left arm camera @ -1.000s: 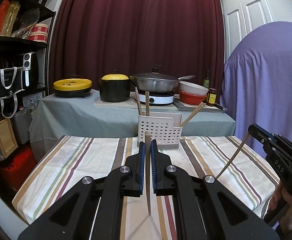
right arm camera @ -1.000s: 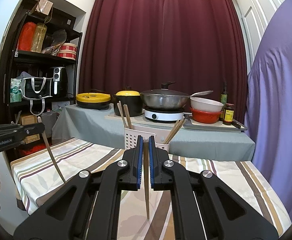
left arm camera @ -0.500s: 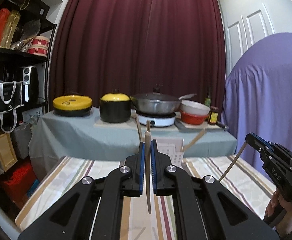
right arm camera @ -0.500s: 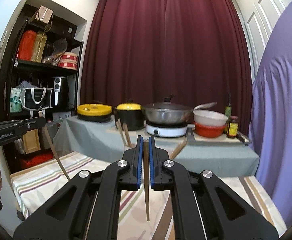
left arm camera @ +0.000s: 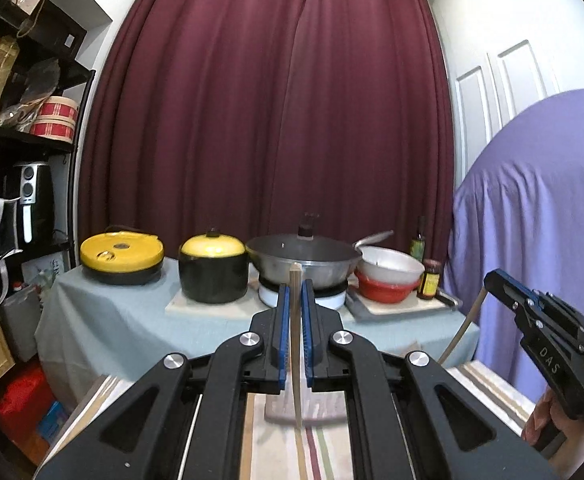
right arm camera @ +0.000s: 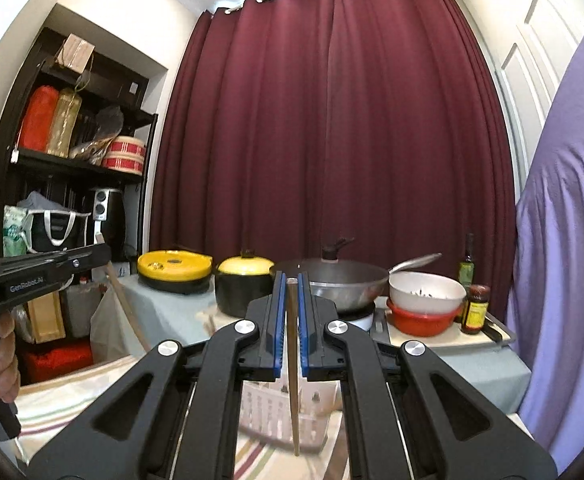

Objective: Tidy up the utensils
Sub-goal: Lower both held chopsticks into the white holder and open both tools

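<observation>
We hold both level: left gripper (left arm camera: 296, 300) clamped on an upright chopstick (left arm camera: 296, 360); right gripper (right arm camera: 290, 296) clamped on another chopstick (right arm camera: 293, 380).

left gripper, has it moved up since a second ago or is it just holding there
Yes, up. The left gripper, shut on a chopstick, now reaches the wok on the back table; a second ago its tips lay at the white utensil basket.

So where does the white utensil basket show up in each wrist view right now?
Left wrist view: the white utensil basket is a blurred sliver low at centre, behind the left gripper.
Right wrist view: low at centre, below the right gripper, on the striped tablecloth.
Shared landmark: the yellow-lidded black pot.
</observation>
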{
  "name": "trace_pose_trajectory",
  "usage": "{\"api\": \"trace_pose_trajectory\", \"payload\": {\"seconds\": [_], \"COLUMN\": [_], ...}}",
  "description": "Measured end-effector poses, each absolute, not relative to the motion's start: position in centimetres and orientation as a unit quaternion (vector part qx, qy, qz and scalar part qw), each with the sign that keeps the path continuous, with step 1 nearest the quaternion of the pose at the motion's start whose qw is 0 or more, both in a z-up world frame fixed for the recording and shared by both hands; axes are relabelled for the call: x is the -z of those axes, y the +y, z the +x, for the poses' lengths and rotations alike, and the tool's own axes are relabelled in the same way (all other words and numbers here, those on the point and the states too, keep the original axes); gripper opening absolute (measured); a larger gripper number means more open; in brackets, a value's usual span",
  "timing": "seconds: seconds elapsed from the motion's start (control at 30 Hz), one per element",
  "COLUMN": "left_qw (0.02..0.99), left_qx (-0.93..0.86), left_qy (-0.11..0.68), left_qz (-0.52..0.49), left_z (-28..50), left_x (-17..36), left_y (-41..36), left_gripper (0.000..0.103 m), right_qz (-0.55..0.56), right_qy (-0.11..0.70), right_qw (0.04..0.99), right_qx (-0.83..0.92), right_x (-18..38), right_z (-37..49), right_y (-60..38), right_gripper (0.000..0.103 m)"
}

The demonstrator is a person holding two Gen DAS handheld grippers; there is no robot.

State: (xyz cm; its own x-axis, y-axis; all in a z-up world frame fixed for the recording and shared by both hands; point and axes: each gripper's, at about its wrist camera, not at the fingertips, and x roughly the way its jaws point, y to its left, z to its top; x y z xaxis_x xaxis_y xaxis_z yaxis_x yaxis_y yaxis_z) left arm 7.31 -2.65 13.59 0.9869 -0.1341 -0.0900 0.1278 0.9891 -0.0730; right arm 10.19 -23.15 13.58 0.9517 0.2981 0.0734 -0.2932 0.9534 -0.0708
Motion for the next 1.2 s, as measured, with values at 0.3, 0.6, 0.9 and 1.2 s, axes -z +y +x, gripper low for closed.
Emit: {"api": "trace_pose_trajectory", "payload": {"seconds": [0.3, 0.6, 0.9, 1.2], "left_qw": [0.997, 0.996, 0.992, 0.989], "left_qx": [0.061, 0.059, 0.063, 0.065], "left_qy": [0.035, 0.065, 0.107, 0.131], "left_qz": [-0.033, -0.022, -0.019, -0.013], "left_z": [13.6, 19.1, 22.3, 24.1], "left_x": [-15.5, -13.8, -10.3, -7.4], "left_y": [-3.7, -5.0, -5.1, -5.3], "left_gripper": [0.006, 0.006, 0.007, 0.007], "right_qz": [-0.031, -0.023, -0.019, -0.031], "right_qy": [-0.053, -0.032, 0.011, 0.034], "right_qw": [0.987, 0.988, 0.989, 0.989], "right_qx": [-0.152, -0.151, -0.148, -0.142], "right_x": [-15.4, -14.1, -10.2, -7.7], "right_z": [16.5, 22.1, 26.1, 27.5], "right_y": [-22.7, -22.7, -22.2, -21.2], "right_gripper": [0.006, 0.006, 0.006, 0.006]}}
